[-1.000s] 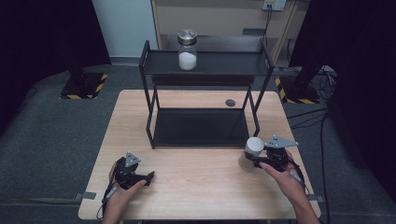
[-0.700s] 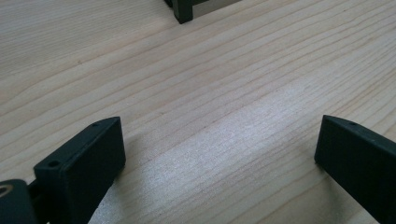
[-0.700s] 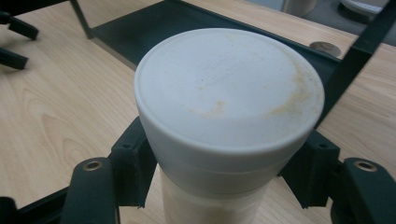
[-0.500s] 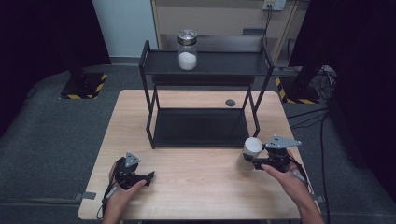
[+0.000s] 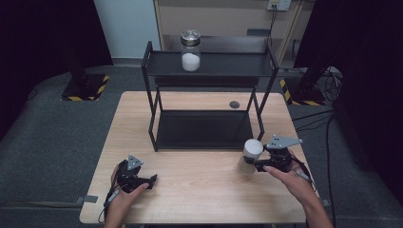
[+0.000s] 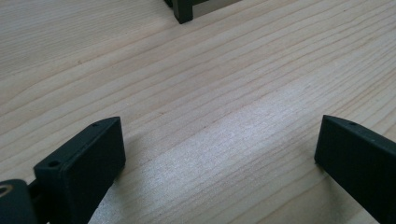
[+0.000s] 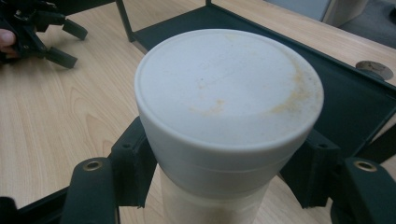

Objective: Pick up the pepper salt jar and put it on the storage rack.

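Right gripper, near the table's right front part: jaws clamped on a white-lidded jar, one on each side, just under the lid's rim. In the right gripper view the jar stands between both black jaws, which press against its pale body; lid top flat, off-white, with faint yellowish stains. Jar upright or only slightly tilted; whether its base rests on the wood or hangs just above it, I cannot tell. It sits just in front of the black two-tier rack's right front leg.

Left gripper, near the left front part of the table, in the person's left hand: jaws spread wide, nothing between them. The left gripper view shows bare wood grain between the two jaws, held low over the tabletop.

On the rack's top shelf: a glass jar with metal lid, part-filled with white grains. A small dark disc lies on the table behind the rack's lower shelf.
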Tool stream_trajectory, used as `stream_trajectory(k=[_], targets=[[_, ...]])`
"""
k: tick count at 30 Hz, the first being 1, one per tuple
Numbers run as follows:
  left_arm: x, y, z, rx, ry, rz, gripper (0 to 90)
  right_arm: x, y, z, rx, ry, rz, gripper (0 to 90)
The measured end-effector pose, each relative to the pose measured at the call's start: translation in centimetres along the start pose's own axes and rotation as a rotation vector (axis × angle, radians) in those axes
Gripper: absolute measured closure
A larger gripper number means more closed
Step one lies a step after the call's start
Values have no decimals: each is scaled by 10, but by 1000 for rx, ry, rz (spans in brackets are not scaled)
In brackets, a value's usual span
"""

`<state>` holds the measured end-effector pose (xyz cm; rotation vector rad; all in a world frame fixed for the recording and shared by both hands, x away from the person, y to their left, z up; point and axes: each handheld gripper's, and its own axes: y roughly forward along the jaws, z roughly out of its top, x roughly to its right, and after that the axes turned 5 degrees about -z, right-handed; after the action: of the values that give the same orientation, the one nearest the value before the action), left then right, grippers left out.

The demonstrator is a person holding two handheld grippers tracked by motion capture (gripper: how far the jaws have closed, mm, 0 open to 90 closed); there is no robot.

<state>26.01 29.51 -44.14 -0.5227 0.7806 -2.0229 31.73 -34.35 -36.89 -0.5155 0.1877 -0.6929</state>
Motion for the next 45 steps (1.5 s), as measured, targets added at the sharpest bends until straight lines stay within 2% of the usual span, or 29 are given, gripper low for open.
stream_trajectory(k=[20,31,45], targets=[[0,0,0,0,0,0,7,13,15,37,-5,-19,46,353],[0,0,0,0,0,-1,7,15,12,65,1,-47,42,353],[0,0,0,0,0,-1,7,20,6,92,12,-59,42,354]])
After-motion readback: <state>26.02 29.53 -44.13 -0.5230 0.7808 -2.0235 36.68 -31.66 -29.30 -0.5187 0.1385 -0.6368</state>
